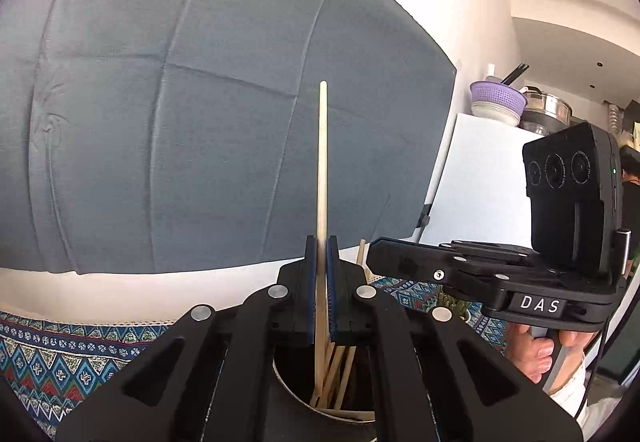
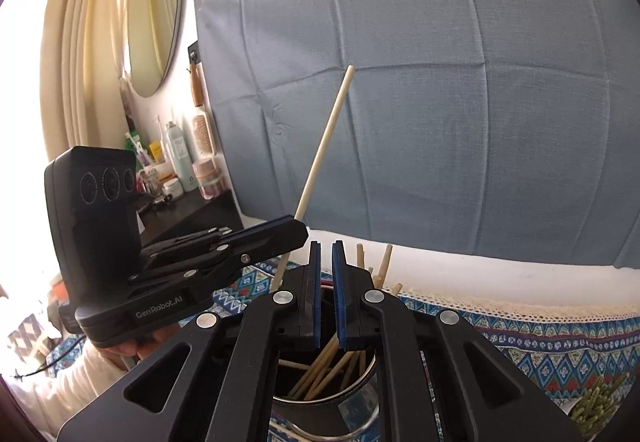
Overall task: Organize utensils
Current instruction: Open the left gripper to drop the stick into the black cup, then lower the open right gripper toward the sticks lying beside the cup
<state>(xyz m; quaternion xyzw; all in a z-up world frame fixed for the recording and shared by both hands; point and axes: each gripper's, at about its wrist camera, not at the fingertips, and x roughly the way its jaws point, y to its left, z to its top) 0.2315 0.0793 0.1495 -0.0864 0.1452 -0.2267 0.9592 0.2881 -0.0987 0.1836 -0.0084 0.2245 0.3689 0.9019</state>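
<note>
My left gripper (image 1: 322,242) is shut on a single wooden chopstick (image 1: 322,161), held upright with its lower end inside a metal holder (image 1: 304,400). Several more chopsticks (image 1: 340,374) lean in that holder. In the right wrist view the same held chopstick (image 2: 328,133) slants up to the right from the left gripper (image 2: 294,228). My right gripper (image 2: 326,282) hovers right over the holder (image 2: 312,402), shut with nothing between its pads. The other chopsticks (image 2: 320,370) show under it. Seen from the left, the right gripper (image 1: 374,254) sits just to the right of the held chopstick.
A patterned tablecloth (image 1: 60,354) (image 2: 560,354) covers the table. Behind it hangs a blue-grey cloth (image 1: 180,101) (image 2: 480,121). A hand (image 1: 532,354) grips the right tool. A shelf of bottles (image 2: 180,169) stands far left, and a green bundle (image 2: 596,402) lies at the lower right.
</note>
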